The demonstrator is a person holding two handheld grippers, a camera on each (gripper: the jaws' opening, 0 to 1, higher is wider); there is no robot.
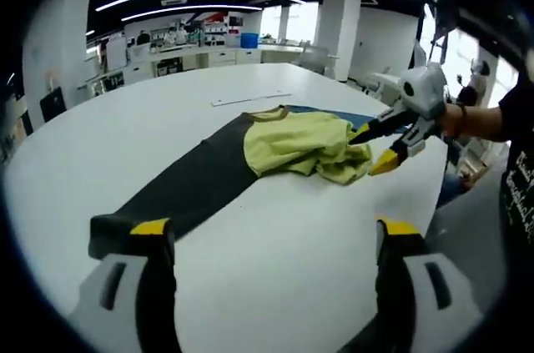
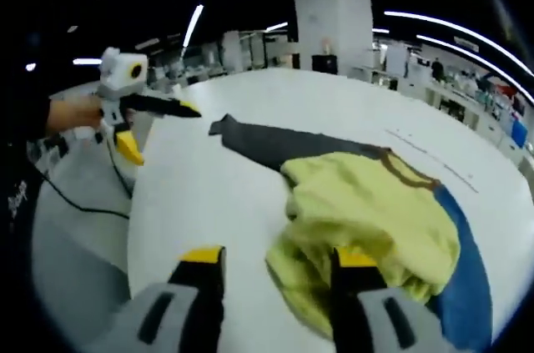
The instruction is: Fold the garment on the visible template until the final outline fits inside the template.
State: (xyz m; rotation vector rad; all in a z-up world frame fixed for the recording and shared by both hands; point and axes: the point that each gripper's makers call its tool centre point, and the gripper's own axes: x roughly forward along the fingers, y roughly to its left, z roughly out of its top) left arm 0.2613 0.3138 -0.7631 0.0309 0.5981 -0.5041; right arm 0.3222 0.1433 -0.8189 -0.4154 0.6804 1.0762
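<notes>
Two grippers work a pale yellow cloth garment [image 1: 304,146] bunched over the blue flat template [image 2: 467,286] on the white counter [image 1: 275,236]. Left gripper [image 1: 275,236] and right gripper [image 2: 275,265] hover with fingers spread, holding nothing. Folding looks midway; next, pinch an edge.
</notes>
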